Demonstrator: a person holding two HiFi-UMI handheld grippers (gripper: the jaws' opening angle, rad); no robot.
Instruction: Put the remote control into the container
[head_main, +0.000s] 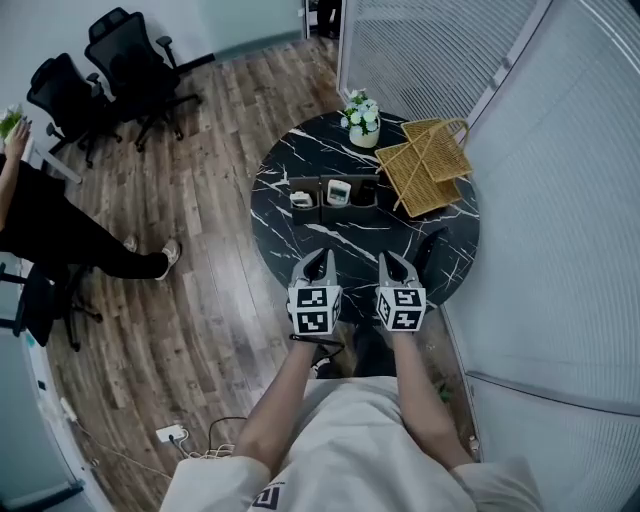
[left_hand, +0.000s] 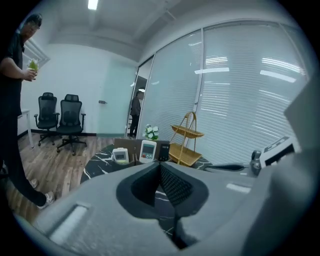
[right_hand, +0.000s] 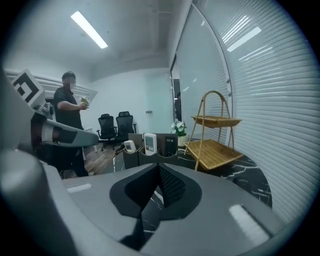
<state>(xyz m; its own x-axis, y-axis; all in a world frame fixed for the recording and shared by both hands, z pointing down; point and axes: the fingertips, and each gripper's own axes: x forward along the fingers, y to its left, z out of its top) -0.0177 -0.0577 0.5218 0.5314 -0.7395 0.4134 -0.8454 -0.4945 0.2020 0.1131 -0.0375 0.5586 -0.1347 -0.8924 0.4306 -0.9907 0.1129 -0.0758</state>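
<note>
A dark three-slot container (head_main: 335, 203) stands mid-table on the round black marble table (head_main: 290, 235). A white remote (head_main: 302, 199) sits in its left slot, another white remote (head_main: 339, 192) in the middle, and a black remote (head_main: 367, 190) in the right. My left gripper (head_main: 318, 258) and right gripper (head_main: 393, 260) hover side by side over the table's near edge, both shut and empty, well short of the container. The left gripper view shows the container (left_hand: 131, 145) beyond the shut left gripper (left_hand: 160, 165). The right gripper view shows the container (right_hand: 131, 159) past the shut right gripper (right_hand: 158, 166).
A white flower pot (head_main: 362, 120) stands at the table's far edge. A two-tier wicker basket stand (head_main: 428, 165) takes the far right. Blinds on a glass wall (head_main: 560, 200) close off the right. A person (head_main: 40, 220) and office chairs (head_main: 130, 60) are at the left.
</note>
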